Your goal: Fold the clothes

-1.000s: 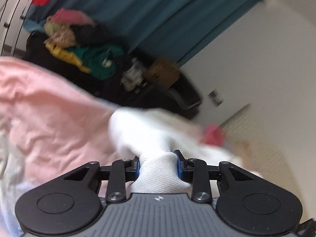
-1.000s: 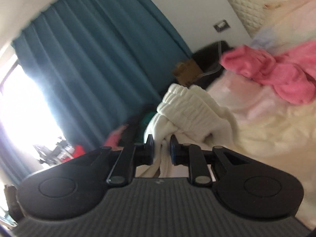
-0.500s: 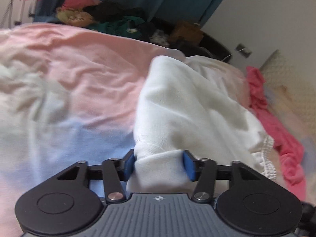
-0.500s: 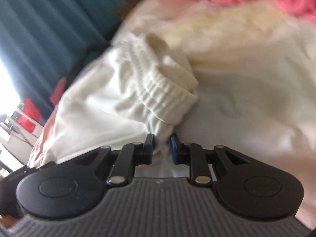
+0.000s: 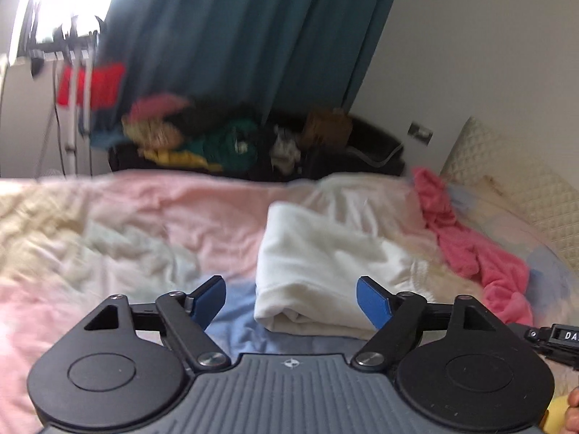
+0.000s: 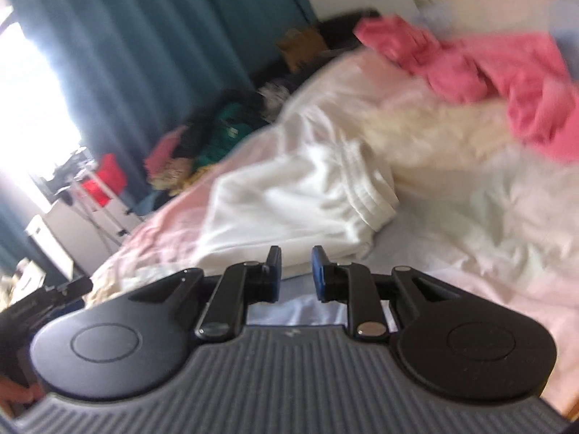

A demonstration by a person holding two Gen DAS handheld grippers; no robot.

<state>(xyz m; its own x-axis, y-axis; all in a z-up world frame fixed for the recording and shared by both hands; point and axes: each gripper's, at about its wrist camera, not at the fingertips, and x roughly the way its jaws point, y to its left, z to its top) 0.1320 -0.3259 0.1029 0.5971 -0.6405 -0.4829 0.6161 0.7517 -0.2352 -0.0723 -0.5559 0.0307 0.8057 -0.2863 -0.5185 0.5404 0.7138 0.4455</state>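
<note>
A white garment [image 5: 325,253] lies folded on the pastel bedcover [image 5: 144,217], its thick folded edge facing me. My left gripper [image 5: 289,284] hovers just in front of that edge, jaws spread wide with nothing between them. In the right wrist view the same white garment [image 6: 289,199] shows its ribbed waistband at the right. My right gripper [image 6: 296,253] has its jaws only a narrow gap apart, as narrow as before. Its tips sit on the garment's near edge and still seem to pinch it.
A crumpled pink garment [image 5: 470,249] lies on the bed to the right, near a quilted cream headboard [image 5: 514,188]. Behind the bed a heap of clothes [image 5: 202,144] sits before a teal curtain [image 5: 235,36]. A hand [image 5: 571,412] shows at the lower right.
My left gripper has let go of the white garment's cuff, opened wide and drawn back. The garment now lies flat on the bed. The right gripper has pulled back a little.
</note>
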